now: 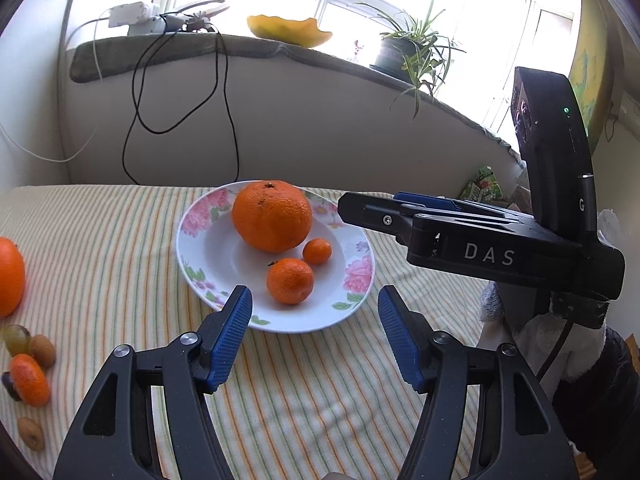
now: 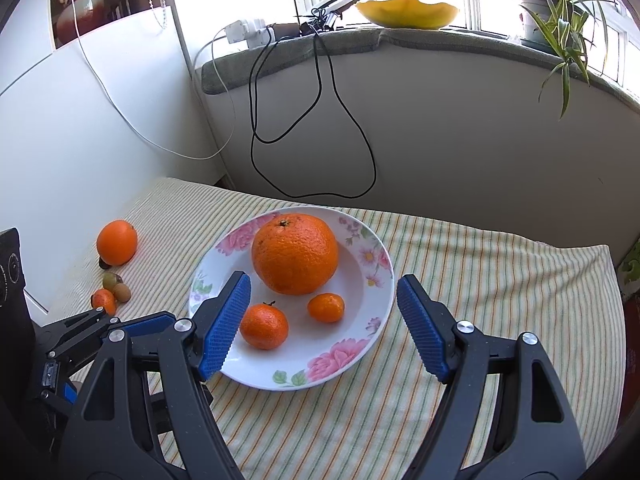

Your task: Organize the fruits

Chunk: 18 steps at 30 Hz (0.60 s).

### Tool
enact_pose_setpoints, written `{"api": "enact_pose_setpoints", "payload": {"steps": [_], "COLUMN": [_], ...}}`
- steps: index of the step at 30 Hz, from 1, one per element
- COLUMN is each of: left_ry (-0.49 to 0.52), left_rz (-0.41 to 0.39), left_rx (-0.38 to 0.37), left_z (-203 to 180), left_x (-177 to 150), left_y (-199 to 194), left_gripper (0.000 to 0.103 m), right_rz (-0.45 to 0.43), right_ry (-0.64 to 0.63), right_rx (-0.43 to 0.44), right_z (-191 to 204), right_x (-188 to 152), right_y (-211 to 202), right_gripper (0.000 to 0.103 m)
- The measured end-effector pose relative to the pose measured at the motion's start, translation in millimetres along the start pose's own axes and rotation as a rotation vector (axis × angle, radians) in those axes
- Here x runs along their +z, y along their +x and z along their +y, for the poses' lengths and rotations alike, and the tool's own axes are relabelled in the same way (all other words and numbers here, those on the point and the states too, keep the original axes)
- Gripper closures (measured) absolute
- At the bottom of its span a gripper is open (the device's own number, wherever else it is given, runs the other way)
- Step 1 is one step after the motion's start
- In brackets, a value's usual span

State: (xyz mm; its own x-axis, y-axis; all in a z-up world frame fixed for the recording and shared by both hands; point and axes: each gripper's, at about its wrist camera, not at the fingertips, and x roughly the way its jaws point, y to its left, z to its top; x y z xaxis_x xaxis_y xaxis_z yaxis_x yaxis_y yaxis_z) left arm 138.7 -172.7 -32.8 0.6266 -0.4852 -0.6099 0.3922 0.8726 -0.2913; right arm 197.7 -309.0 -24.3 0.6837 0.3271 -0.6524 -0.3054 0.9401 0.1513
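With three citrus on the plate [image 2: 370, 320] and both the left gripper [image 1: 314, 312] and right gripper [image 2: 322, 312] spread apart, empty, sorting looks part-done; next likely fetches the loose orange [image 2: 117, 242] at 10 o'clock.

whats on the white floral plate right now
Three fruits sit on the white floral plate: a big round orange, a medium mandarin and a tiny mandarin. The plate surface under the big orange is hidden.

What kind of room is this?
Most likely a home, in a corner by a window. A striped cloth covers the surface, a flowered plate holds oranges, and a potted plant stands on the cushioned sill.
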Motion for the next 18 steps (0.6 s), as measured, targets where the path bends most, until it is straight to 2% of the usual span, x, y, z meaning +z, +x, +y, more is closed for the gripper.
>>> {"api": "enact_pose_setpoints", "payload": {"steps": [18], "left_ry": [-0.041], "left_rz": [-0.059], "left_rx": [0.085], "left_z": [35.3], "left_x": [-14.3], "left_y": [-53.2], "left_gripper": [0.038], "right_rz": [-0.018], "right_ry": [-0.041], "right_rx": [0.093], "right_z": [50.5], "right_x": [-1.0], "right_y": [-9.2], "right_gripper": [0.025]}}
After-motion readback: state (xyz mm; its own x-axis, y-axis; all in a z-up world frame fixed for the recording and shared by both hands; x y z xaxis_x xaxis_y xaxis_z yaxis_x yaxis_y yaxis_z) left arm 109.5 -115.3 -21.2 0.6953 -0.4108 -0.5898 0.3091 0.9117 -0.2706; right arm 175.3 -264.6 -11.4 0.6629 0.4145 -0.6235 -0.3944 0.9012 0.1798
